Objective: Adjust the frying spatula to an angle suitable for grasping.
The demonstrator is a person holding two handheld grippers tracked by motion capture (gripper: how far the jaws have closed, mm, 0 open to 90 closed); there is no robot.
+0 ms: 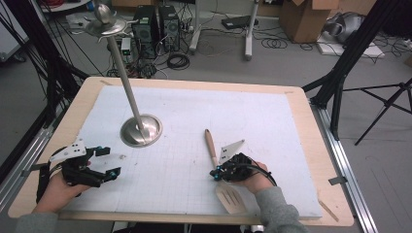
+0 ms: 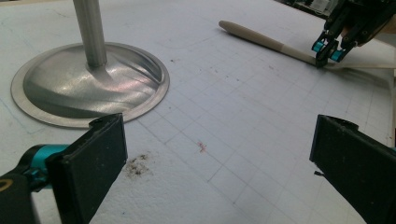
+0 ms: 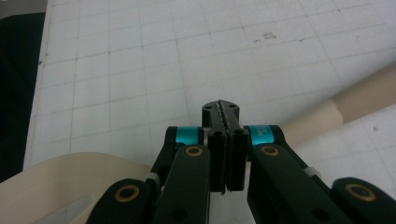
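the slotted spatula lies flat on the gridded mat, its long axis running from about 11 o'clock at the handle tip to 5 o'clock at the blade. the right gripper sits over the neck where handle meets blade, jaws pressed together; whether they pinch the neck i cannot tell. the left gripper, jaws spread and empty, waits at 9 o'clock, well apart. the metal stand rises at 11 o'clock. the right hand is clearly nearer.
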